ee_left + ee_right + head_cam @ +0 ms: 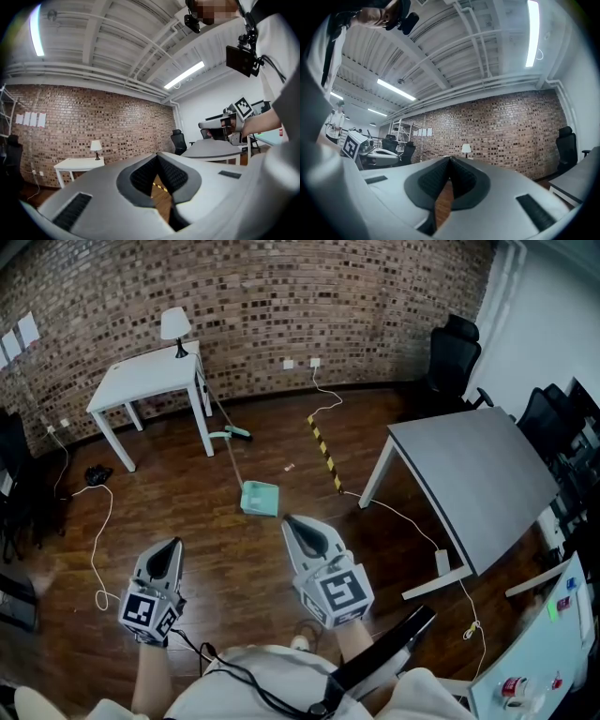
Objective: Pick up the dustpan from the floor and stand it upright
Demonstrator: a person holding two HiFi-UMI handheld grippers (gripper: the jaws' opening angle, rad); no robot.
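Note:
A teal dustpan [260, 498] lies flat on the wooden floor in the head view, its long thin handle [232, 457] running away toward a teal brush head [231, 434] beside the white table. My right gripper [290, 521] is held level just short of the pan, its jaws shut with nothing between them; in its own view the tips [450, 160] meet. My left gripper [174, 544] hovers further left, apart from the pan, also shut and empty, with the tips [157, 155] touching. The dustpan does not show in either gripper view.
A white table [150, 381] with a lamp [174, 326] stands at the back left. To the right is a grey table [469, 474], with a black-yellow tape strip [325, 454] on the floor between. White cables [97, 540] trail across the floor. Black office chairs [455, 357] stand at the right.

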